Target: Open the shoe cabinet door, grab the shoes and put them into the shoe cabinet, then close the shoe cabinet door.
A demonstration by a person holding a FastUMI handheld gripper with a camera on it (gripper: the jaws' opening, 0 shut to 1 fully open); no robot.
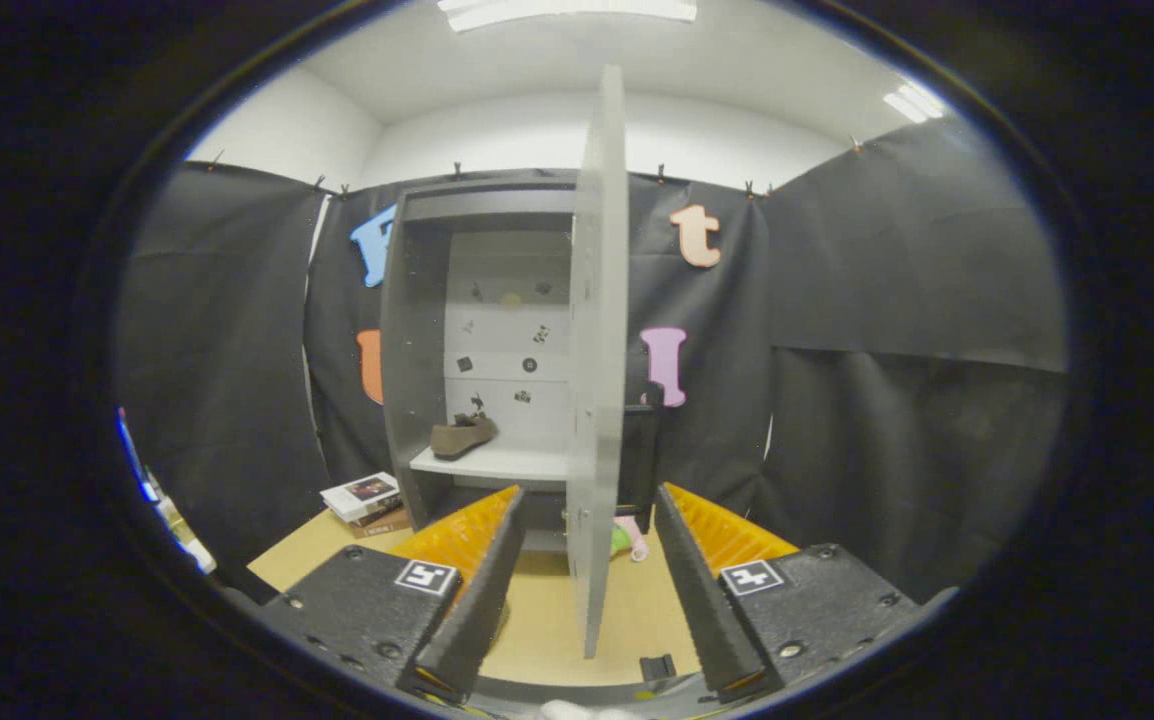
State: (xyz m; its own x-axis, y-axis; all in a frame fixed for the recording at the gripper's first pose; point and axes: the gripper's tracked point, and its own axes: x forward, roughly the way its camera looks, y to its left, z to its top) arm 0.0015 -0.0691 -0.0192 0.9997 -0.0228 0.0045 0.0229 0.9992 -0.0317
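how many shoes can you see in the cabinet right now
1. A shoe sits on the cabinet shelf, beyond the open gripper and left of the open door, whose edge stands between the fingers. The door may hide others.

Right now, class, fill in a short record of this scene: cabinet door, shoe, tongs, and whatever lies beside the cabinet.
door: shoe cabinet door swung open, seen edge-on, standing between the tongs' fingers
shoe: brown shoe lying on a white shelf inside the shoe cabinet
tongs: tongs open, fingers either side of the door edge, not pressing it
beside cabinet: stack of books on the wooden table
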